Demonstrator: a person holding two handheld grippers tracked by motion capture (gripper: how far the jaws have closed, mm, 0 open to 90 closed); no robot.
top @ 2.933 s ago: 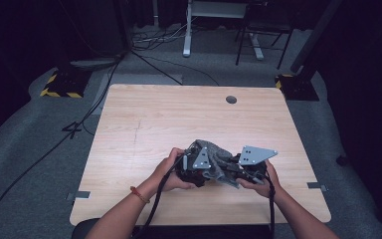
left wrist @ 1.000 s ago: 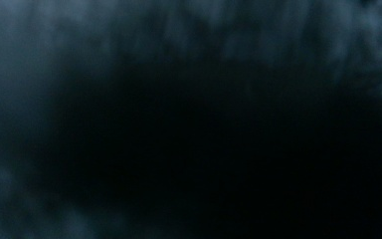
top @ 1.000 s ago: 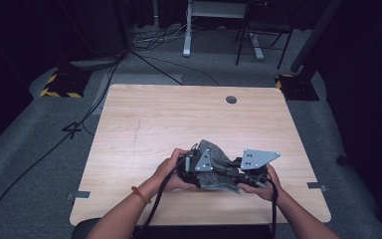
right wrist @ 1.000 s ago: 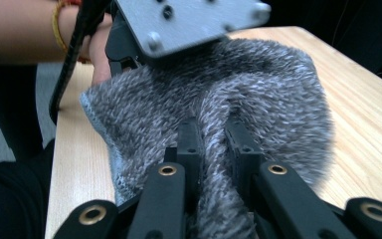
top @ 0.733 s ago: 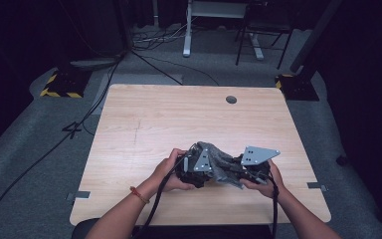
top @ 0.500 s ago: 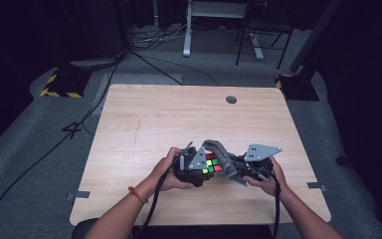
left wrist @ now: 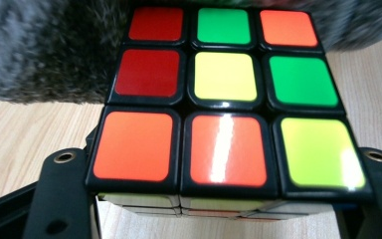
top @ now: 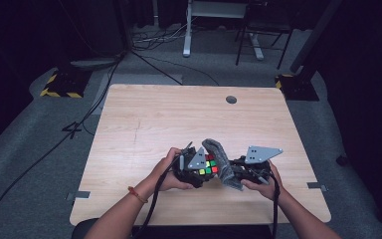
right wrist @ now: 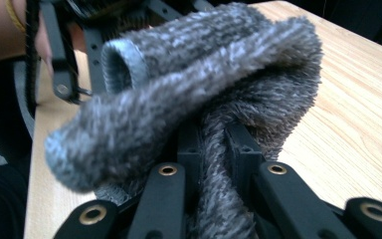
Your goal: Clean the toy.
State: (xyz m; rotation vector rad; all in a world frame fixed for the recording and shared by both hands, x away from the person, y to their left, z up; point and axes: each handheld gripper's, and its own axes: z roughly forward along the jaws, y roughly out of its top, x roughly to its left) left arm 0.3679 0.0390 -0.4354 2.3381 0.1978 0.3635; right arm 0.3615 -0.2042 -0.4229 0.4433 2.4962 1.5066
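No text, label or number can be read anywhere.

The right gripper (right wrist: 214,164) is pinching a grey fuzzy cloth (right wrist: 189,94) between its black jaws, the fabric folding over in a thick roll above them. Beyond it the wooden table (right wrist: 358,99) is stretching away, and another gripper's black frame (right wrist: 59,55) is showing top left.

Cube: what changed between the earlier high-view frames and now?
The grey cloth, pinched in the right gripper, has been pulled off toward the right, baring the puzzle cube. The left gripper still has the cube between its jaws, which have just been opening slightly. Both hands stay at the table's near edge.
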